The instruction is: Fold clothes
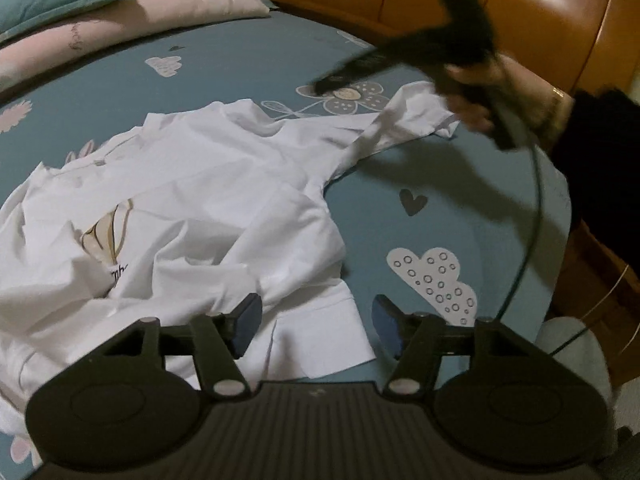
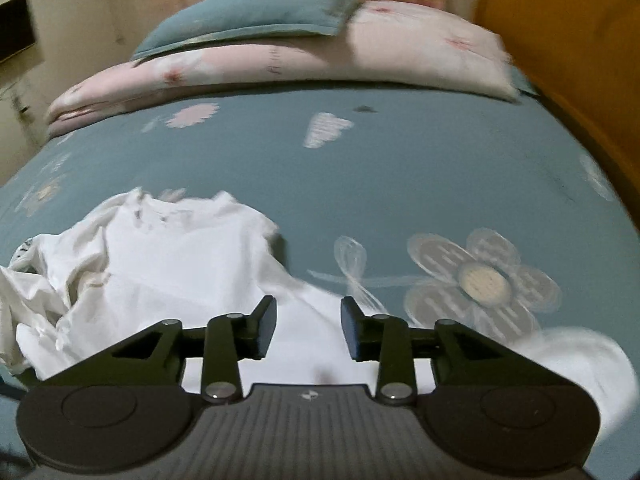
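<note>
Left gripper [image 1: 316,330] nearest, jaws released over white shirt [image 1: 192,200] hem; bed [image 1: 248,76] with blue flowered sheet carries crumpled shirt; right gripper [image 2: 308,330] jaws apart above sleeve, nothing grasped; pillow [image 2: 256,12] behind

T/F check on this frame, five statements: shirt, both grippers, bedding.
1. The white shirt lies crumpled on the blue bedsheet. True.
2. The left gripper is clamped on the shirt. False: its jaws stand apart, cloth below them, nothing pinched.
3. The right gripper is open. True.
4. The shirt is plain, no print. False: a printed graphic shows among the folds.
5. A teal pillow rests on the pink quilt. True.
</note>
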A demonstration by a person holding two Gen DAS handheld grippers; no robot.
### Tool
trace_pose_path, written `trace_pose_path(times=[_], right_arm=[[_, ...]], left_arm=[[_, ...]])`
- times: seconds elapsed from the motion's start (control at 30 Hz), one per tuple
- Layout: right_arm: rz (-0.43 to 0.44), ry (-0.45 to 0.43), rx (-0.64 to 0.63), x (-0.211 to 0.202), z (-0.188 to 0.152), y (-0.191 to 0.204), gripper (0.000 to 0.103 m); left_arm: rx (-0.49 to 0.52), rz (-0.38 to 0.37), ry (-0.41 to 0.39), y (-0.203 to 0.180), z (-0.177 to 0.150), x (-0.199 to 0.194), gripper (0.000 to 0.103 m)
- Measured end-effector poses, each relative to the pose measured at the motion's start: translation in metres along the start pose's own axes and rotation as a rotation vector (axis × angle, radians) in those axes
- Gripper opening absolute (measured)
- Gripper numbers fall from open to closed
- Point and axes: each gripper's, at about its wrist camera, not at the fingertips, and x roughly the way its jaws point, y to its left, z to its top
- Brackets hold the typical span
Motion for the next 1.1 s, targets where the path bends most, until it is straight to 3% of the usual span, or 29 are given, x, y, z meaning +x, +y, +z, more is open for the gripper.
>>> trace_pose_path(times=[0.2,0.3,0.33,0.37,0.87,0.97,1.0,1.1], right_arm=[[0.180,0.038,-0.009,0.065,0.025,-0.002,0.041],[0.209,0.072,-0.035,0.087,0.024,-0.002,0.039],[0.220,0.083,-0.036,0.092,0.023,-0.002,0.031],[0.219,0.085,-0.043,0.094,0.022,-0.001,0.007],[-0.060,0.010,0.009,0.119,0.051,-0.022,0.003],[-0.092,0.054,0.042,0.133,0.047,-0.024,0.007],[-0.101,0.069,0.047,0.136,0.045,-0.024,0.013],[-0.079,0.052,0.098,0.123,0.040,-0.029,0.015]], left_arm=[[0.037,0.011,-0.026,0.003,-0.002,0.006,0.066],[0.047,0.010,-0.056,0.005,-0.004,0.007,0.068],[0.050,0.012,-0.068,0.006,-0.005,0.007,0.068],[0.053,0.014,-0.080,0.007,-0.006,0.007,0.069],[0.073,0.002,-0.110,0.002,-0.017,0.012,0.071],[0.074,0.010,-0.107,-0.001,-0.018,0.011,0.072],[0.071,0.010,-0.105,-0.002,-0.019,0.010,0.072],[0.063,0.014,-0.099,-0.002,-0.020,0.007,0.073]])
